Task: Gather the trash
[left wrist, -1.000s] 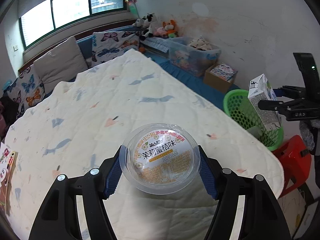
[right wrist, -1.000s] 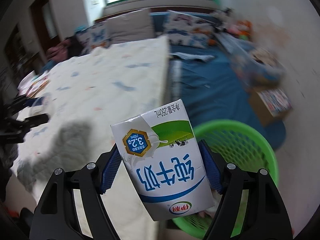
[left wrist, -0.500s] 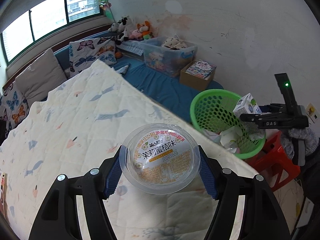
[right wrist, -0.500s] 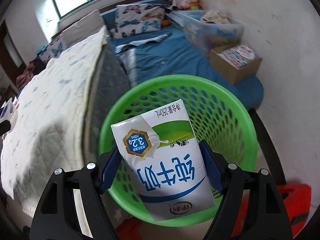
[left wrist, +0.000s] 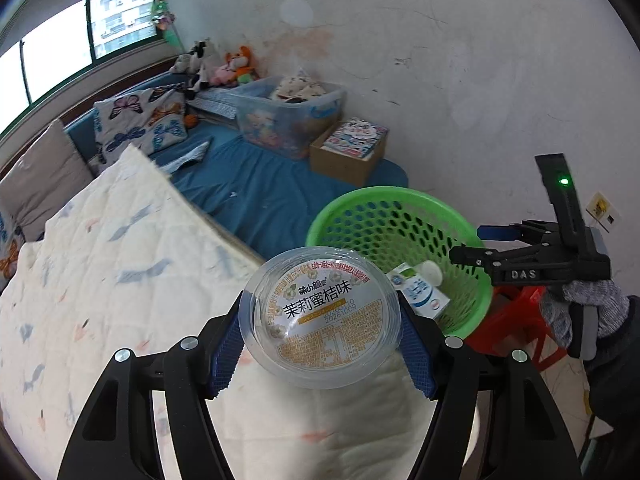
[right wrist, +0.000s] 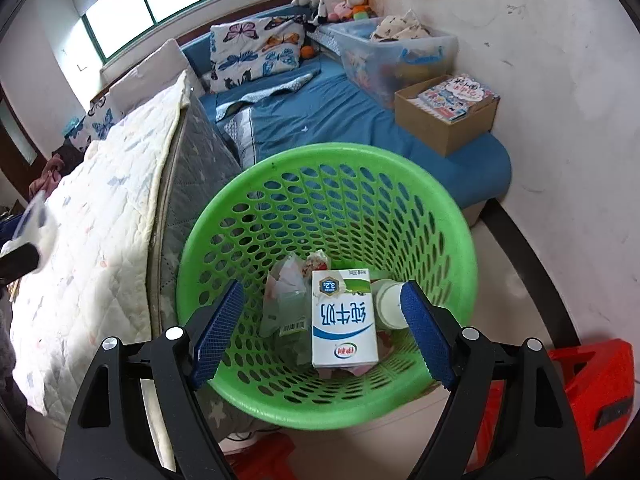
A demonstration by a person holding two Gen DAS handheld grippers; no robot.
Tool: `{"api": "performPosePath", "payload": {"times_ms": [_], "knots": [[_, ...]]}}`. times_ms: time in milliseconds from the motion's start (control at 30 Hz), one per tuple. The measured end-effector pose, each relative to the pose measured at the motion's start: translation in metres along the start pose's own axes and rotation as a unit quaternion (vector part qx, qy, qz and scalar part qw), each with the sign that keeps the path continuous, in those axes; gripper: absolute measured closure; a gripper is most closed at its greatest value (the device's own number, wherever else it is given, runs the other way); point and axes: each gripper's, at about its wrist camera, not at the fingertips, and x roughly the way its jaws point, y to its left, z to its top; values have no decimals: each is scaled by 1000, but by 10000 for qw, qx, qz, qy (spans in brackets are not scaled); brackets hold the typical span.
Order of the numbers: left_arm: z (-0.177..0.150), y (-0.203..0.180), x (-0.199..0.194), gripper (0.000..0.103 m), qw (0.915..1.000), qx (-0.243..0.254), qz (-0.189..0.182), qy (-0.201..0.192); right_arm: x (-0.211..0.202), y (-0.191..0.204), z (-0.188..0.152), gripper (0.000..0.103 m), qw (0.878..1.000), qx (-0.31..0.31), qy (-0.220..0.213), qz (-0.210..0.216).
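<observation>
- Two grippers are showing: the left gripper (left wrist: 320,344) is clamping one round clear plastic cup (left wrist: 320,316) by its rim between ribbed blue pads (left wrist: 226,356); the right gripper (right wrist: 320,328) is spreading its jaws, with nothing between them.
- One white, box-shaped milk carton (right wrist: 344,318) is lying flat inside the single green perforated plastic basket (right wrist: 460,248), among crumpled wrappers (right wrist: 286,300) and one white cup (right wrist: 386,304).
- One quilted bedspread (left wrist: 100,264) is lying under the left gripper, beside the basket.
- One red stool (right wrist: 592,392) is sitting beside the basket.
- Against half a second earlier, the carton is no longer sitting in the right jaws, and the left gripper is sitting nearer the basket.
</observation>
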Motion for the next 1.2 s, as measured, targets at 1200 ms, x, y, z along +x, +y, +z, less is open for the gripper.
{"api": "performPosePath", "payload": {"times_ms": [1200], "knots": [[9, -18, 31, 19, 9993, -263, -162, 194, -43, 14, -26, 20, 9993, -84, -358, 116]]}}
